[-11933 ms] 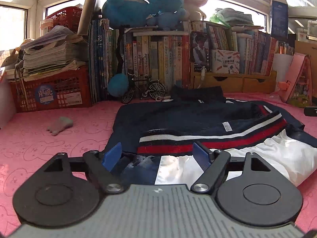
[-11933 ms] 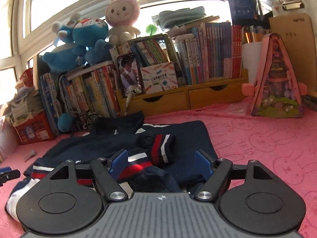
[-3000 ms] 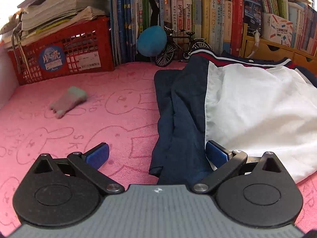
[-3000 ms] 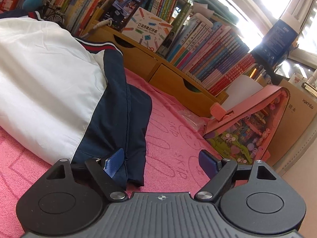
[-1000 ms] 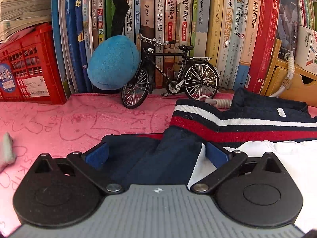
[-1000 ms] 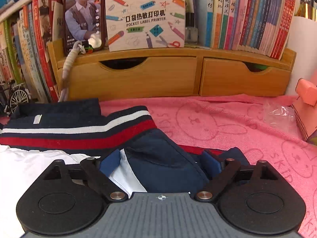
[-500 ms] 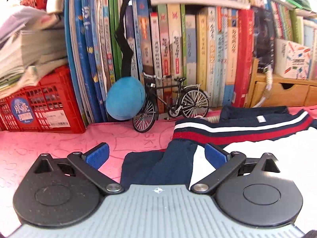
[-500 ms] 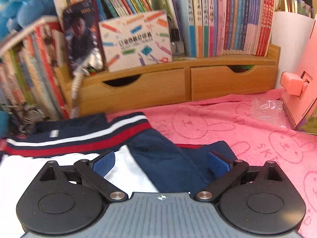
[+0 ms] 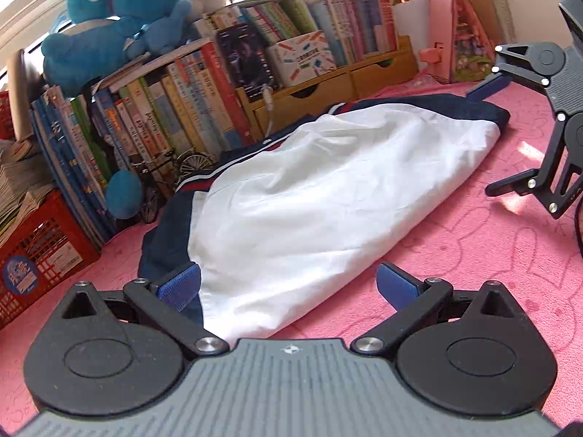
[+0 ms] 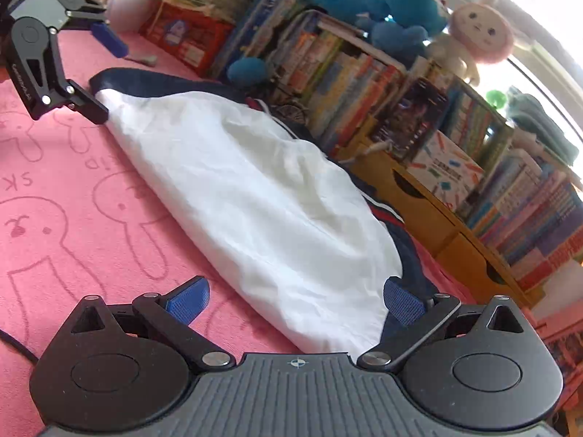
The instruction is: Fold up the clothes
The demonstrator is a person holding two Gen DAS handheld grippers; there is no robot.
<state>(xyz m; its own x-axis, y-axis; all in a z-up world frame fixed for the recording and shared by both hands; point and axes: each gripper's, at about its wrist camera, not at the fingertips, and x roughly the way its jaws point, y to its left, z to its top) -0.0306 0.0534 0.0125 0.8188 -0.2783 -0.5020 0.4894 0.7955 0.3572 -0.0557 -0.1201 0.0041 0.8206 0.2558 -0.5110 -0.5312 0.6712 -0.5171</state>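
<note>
The garment [image 9: 328, 189] lies spread on the pink bunny-print cloth [image 9: 473, 255], white lining up, with navy edges and a red-and-white stripe along the far side. My left gripper [image 9: 288, 284] is open at its near left corner, and that corner lies loosely between the fingers without being pinched. At the right end of the garment, the right gripper [image 9: 499, 138] is also open. In the right wrist view the garment [image 10: 255, 200] runs away diagonally. My right gripper [image 10: 295, 300] is open over its near corner, and the left gripper [image 10: 102, 73] is open at the far corner.
Behind the garment stand a row of books [image 9: 164, 116], wooden drawers [image 9: 320, 94], a model bicycle [image 9: 164, 178] and blue plush toys [image 9: 116, 3]. A red crate [image 9: 40, 255] sits at the left and a pink house-shaped box [image 9: 462, 47] at the right.
Both grippers have drawn back from the striped hem near the books and rolled. Each now looks along the garment from an end corner, with the other gripper in sight.
</note>
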